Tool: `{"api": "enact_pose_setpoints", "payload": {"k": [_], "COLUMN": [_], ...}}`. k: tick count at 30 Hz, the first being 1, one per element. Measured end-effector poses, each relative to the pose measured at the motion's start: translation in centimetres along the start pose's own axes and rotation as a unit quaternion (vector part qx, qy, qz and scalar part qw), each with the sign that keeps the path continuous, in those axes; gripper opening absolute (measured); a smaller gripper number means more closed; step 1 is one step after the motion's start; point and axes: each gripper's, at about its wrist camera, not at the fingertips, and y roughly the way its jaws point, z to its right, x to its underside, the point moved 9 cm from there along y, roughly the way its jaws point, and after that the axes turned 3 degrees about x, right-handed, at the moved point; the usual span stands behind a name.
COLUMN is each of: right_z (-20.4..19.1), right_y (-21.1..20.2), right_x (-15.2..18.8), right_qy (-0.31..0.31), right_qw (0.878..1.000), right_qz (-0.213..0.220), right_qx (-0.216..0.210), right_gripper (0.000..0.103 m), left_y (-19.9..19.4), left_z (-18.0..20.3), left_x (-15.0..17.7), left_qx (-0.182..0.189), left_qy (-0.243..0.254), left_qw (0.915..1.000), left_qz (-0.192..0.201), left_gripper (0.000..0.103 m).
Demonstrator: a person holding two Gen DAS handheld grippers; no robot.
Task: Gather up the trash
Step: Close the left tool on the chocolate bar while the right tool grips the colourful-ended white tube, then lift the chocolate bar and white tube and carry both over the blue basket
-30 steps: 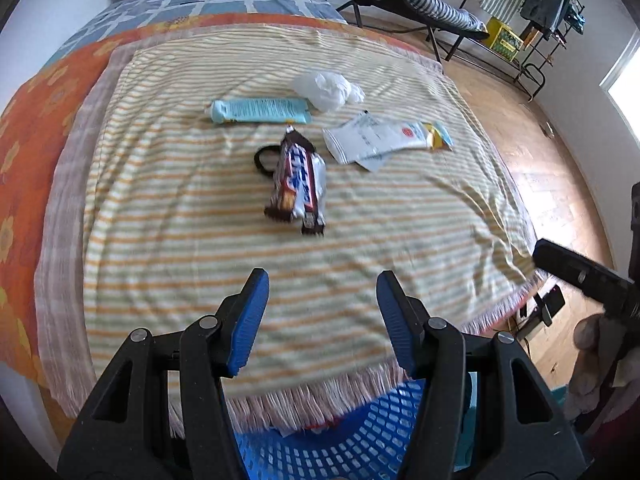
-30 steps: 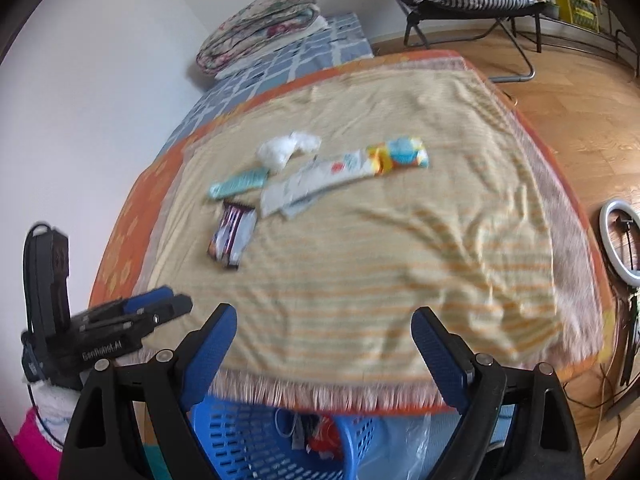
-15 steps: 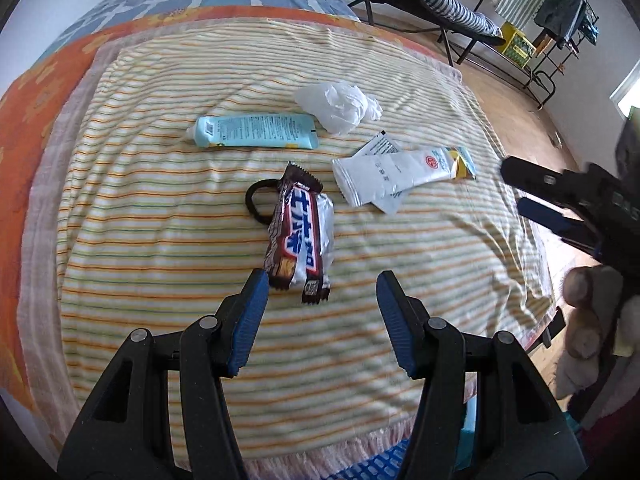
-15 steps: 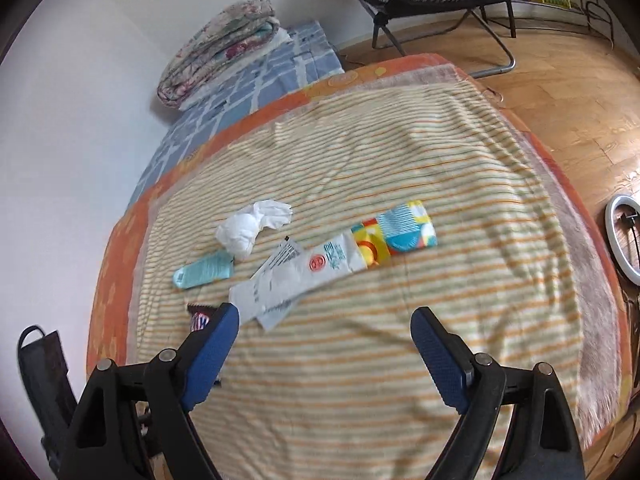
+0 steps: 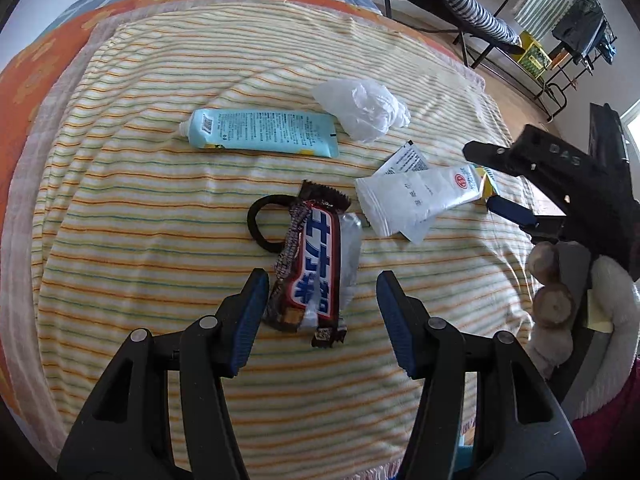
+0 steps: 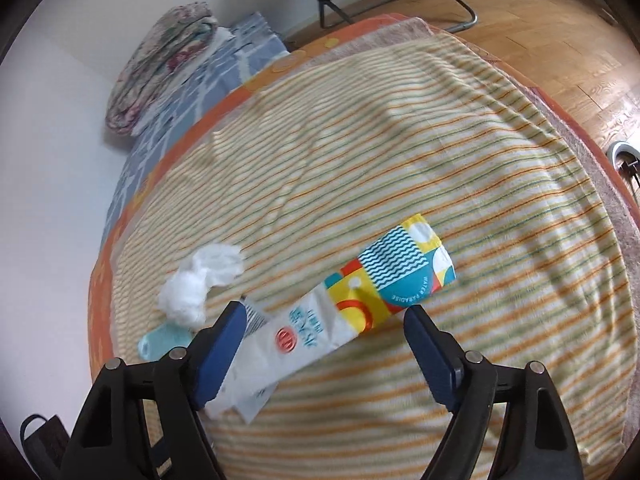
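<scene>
Blue-padded, the left claw (image 5: 318,312) gaped wide, empty, fingers astride the near end of the brown candy wrapper (image 5: 314,266) without touching it. Wrapper flat on the striped blanket (image 5: 140,260), its far end overlapping a black hair tie (image 5: 260,224). Farther out, a pale blue tube (image 5: 262,133) lying crosswise, nozzle to the left. Just right of the tube's flat end, a crumpled white tissue (image 5: 366,110). Right of the candy wrapper, a white pouch (image 5: 416,200) with a smaller white sachet (image 5: 406,160) tucked beneath its far edge. At the right edge of the left wrist view, the other claw's black frame above that pouch.

Seen along the right claw (image 6: 320,344): spread wide too, holding nothing, fingers either side of the same white pouch (image 6: 320,336); whether the left pad touched the pouch, cannot tell. Pouch end printed in yellow, teal and red. Left of it the white tissue (image 6: 200,284), and below that the blue tube (image 6: 164,342), partly hidden behind the claw's left finger. Beyond the blanket (image 6: 400,160), an orange bedspread (image 6: 100,300), a folded floral quilt (image 6: 160,64) by the wall, and wooden floor (image 6: 560,60).
</scene>
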Motion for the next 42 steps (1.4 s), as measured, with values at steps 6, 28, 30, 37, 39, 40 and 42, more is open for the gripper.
{"api": "enact_pose_setpoints", "payload": {"k": [6, 28, 30, 37, 39, 40, 42], "right_z": [-0.6, -0.5, -1.2, -3.4, -3.8, -4.0, -4.3], "right_y": [1.0, -2.0, -2.7, -5.1, -5.7, -6.0, -6.6], "right_x": [-0.6, -0.5, -0.2, 0.9, 1.3, 1.6, 2.1], "right_qy": [-0.039, -0.112, -0.120, -0.154, -0.160, -0.162, -0.164], "right_qw": [0.998, 0.991, 0.990, 0.985, 0.984, 0.984, 0.983], "right_qz": [0.015, 0.054, 0.058, 0.075, 0.077, 0.078, 0.080], "right_qx": [0.048, 0.054, 0.043, 0.016, 0.009, 0.004, -0.005], "right_gripper": [0.080, 0.013, 0.012, 0.008, 0.008, 0.008, 0.008], "left_y": [0.6, -1.5, -2.1, -4.1, -4.7, -4.9, -5.3], "left_z": [-0.1, -1.1, -1.3, -1.6, -1.7, -1.6, -1.6], "left_x": [-0.5, -0.3, -0.3, -0.3, -0.2, -0.2, -0.1], "left_qx": [-0.010, -0.016, -0.012, -0.004, -0.002, -0.001, 0.002], "left_qy": [0.004, 0.019, 0.015, 0.010, 0.010, 0.010, 0.009], "left_qw": [0.9999, 0.9996, 0.9996, 0.9993, 0.9992, 0.9991, 0.9989], "left_qz": [-0.001, 0.016, 0.019, 0.036, 0.040, 0.042, 0.045], "left_gripper": [0.055, 0.018, 0.018, 0.018, 0.018, 0.018, 0.018]}}
